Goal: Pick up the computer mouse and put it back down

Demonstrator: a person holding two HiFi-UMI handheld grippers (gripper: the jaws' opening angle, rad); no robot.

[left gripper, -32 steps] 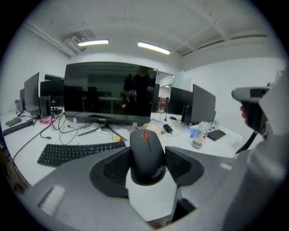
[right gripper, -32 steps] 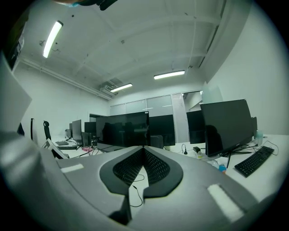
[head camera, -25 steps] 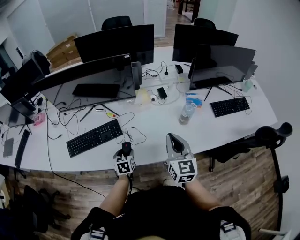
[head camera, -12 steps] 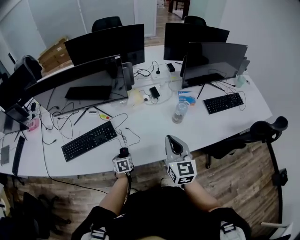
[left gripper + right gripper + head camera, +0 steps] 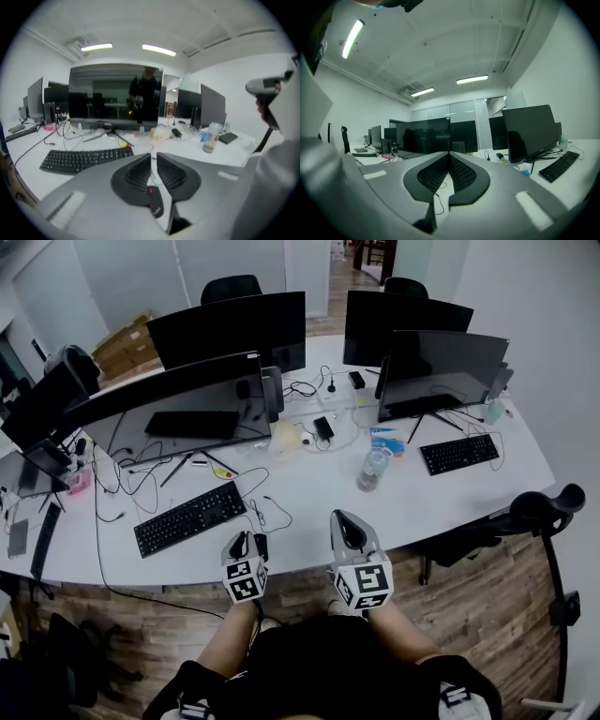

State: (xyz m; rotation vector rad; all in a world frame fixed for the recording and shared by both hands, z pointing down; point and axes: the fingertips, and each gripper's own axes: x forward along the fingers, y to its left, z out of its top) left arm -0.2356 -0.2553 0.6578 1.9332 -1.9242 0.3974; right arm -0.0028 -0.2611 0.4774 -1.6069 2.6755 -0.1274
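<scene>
seeing left tongs [image 5: 153,154] close on the mouse [image 5: 154,203] takes the left gripper view.

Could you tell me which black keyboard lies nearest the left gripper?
The keyboard in front of the wide monitor, beside the left gripper; the rest lie farther off.

Ceiling lights [image 5: 159,49] bright; fisheye edges; foreground blurred.
</scene>
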